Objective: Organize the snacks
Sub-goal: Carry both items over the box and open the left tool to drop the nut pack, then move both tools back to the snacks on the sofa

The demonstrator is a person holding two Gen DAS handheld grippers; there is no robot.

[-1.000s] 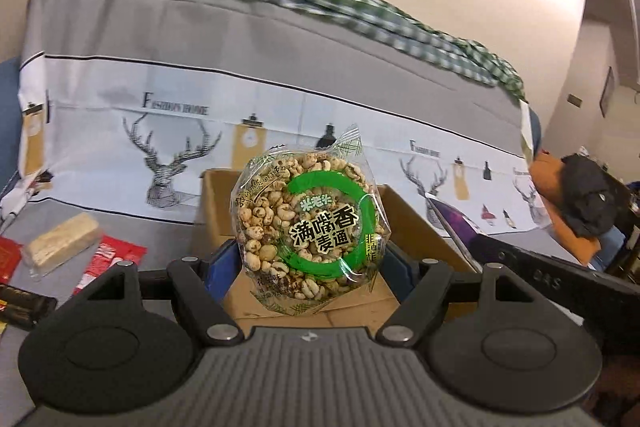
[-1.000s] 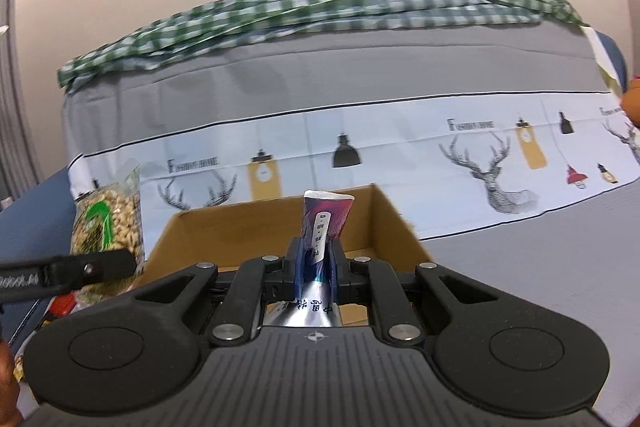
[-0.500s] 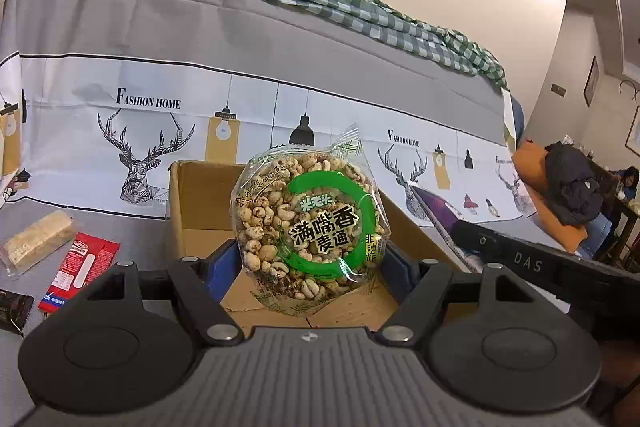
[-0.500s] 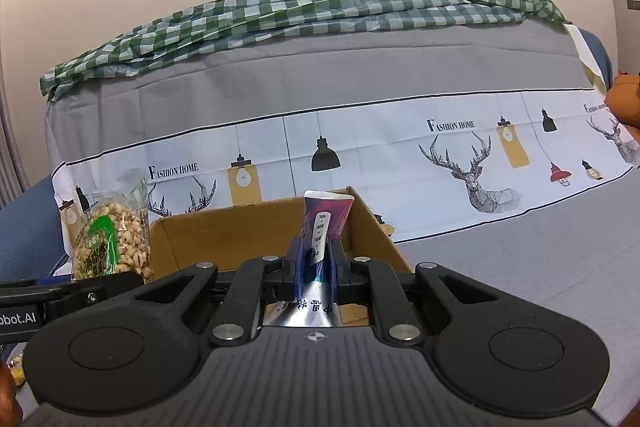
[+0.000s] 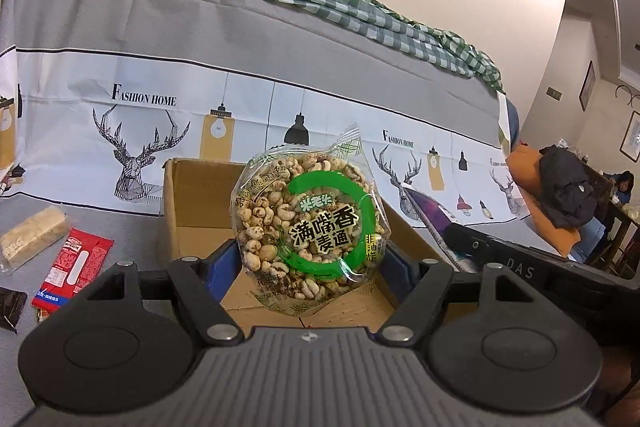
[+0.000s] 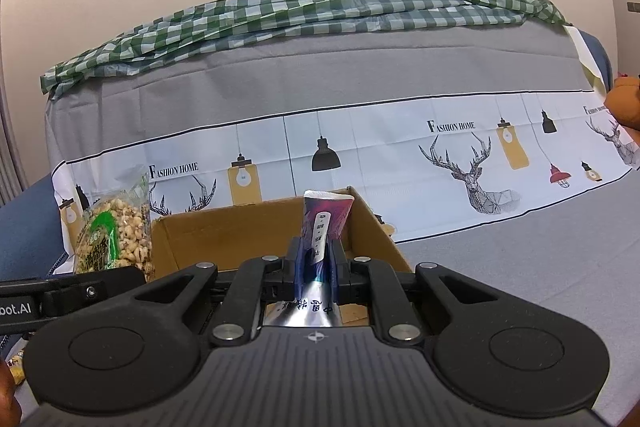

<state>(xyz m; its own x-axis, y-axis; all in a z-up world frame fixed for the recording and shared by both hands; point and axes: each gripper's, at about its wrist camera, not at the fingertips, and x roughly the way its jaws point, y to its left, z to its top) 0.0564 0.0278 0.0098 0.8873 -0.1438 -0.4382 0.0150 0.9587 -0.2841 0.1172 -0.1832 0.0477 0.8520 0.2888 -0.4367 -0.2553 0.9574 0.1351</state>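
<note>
My left gripper (image 5: 308, 259) is shut on a round clear bag of puffed grain with a green ring label (image 5: 308, 223), held upright over the open cardboard box (image 5: 196, 203). My right gripper (image 6: 318, 259) is shut on a slim purple and silver snack packet (image 6: 324, 223), which stands up between the fingers above the same box (image 6: 224, 231). In the right wrist view the puffed grain bag (image 6: 114, 227) shows at the left with the left gripper's arm below it. The purple packet's tip (image 5: 428, 207) shows at the box's right side in the left wrist view.
On the grey cover left of the box lie a pale wrapped bar (image 5: 30, 239), a red packet (image 5: 74, 263) and a dark packet (image 5: 10, 307). A sofa back with a deer print cover (image 6: 460, 155) and green check cloth (image 6: 280, 15) rises behind. Bags and a person sit far right.
The left wrist view has swung a little, so the box and loose snacks sit further right in it; both grips are unchanged. The right view also shifted slightly.
</note>
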